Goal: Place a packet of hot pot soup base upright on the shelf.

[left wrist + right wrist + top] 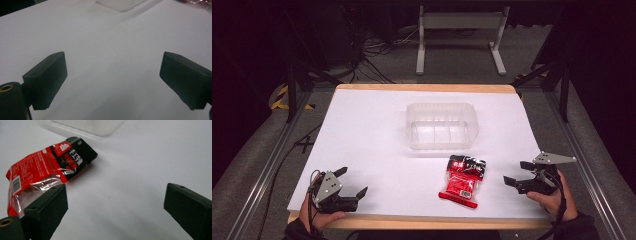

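Note:
A red and black snack packet (462,179) lies flat on the white table top (377,140), in front of a clear plastic tub (441,125). To the packet's right, my right gripper (517,175) is held just above the table with its jaws wide open and nothing between them. Seen in the right gripper view, the packet (47,167) lies ahead and left of the open right gripper (115,202). At the front left corner, my left gripper (351,183) is open and holds nothing. The left gripper (112,75) has bare table between its jaws.
The tub stands at the table's middle, towards the far side; its near corner (120,5) edges into the left gripper view. A wooden rim (427,88) borders the table. Beyond it, a grey metal stand (459,30) and cables lie on the dark floor.

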`<action>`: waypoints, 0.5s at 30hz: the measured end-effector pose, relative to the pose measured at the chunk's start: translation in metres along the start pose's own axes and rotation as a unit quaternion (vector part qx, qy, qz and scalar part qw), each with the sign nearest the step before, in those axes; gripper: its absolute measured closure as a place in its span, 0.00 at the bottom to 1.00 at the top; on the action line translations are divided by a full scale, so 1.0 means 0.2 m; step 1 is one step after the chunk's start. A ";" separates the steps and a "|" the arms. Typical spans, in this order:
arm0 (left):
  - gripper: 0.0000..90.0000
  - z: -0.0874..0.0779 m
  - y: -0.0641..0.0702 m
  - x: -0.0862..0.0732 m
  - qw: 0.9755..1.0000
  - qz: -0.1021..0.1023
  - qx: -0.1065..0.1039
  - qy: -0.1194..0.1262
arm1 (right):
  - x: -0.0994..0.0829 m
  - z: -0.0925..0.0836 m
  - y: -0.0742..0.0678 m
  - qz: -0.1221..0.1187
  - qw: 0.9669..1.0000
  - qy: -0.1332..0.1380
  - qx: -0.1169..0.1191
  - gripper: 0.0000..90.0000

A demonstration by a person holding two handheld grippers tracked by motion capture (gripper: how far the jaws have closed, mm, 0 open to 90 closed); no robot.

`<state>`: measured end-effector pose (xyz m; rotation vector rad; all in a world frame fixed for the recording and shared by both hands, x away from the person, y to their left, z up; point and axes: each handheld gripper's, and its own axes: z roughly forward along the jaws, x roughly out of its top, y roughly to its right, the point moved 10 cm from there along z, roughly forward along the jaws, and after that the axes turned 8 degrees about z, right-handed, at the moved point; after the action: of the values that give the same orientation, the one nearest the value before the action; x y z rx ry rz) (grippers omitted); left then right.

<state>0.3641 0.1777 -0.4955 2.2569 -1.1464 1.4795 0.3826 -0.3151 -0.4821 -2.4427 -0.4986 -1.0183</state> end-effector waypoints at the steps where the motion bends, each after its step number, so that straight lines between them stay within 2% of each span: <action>1: 0.09 0.00 0.00 0.00 1.000 0.001 0.000 0.000 | -0.01 0.00 0.01 0.000 1.000 -0.002 -0.003 0.06; 3: 0.09 0.00 0.01 0.00 1.000 0.003 -0.002 0.000 | -0.02 0.00 0.01 -0.002 1.000 -0.004 -0.008 0.05; 5: 0.09 0.00 0.02 0.00 1.000 0.004 -0.004 -0.001 | -0.03 0.02 -0.02 -0.005 1.000 -0.013 0.006 0.05; 8: 0.09 0.01 0.02 0.00 1.000 0.008 -0.007 -0.003 | -0.03 0.05 -0.03 -0.013 1.000 -0.022 0.005 0.05; 9: 0.09 0.01 0.02 0.00 1.000 0.008 -0.007 -0.001 | -0.02 0.09 -0.06 -0.007 0.999 -0.024 0.025 0.05; 12: 0.09 0.00 0.02 0.01 1.000 0.009 -0.005 0.001 | -0.02 0.15 -0.10 0.000 0.998 -0.035 0.046 0.04; 14: 0.09 0.00 0.02 0.01 1.000 0.007 -0.006 0.002 | -0.02 0.18 -0.11 0.001 0.998 -0.041 0.050 0.04; 15: 0.09 0.00 0.03 0.01 1.000 0.006 -0.007 0.005 | -0.02 0.21 -0.13 0.004 0.997 -0.052 0.058 0.04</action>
<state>0.3603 0.1733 -0.4941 2.2357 -1.1658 1.4797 0.3914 -0.2710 -0.5045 -2.4009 -0.5656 -0.8389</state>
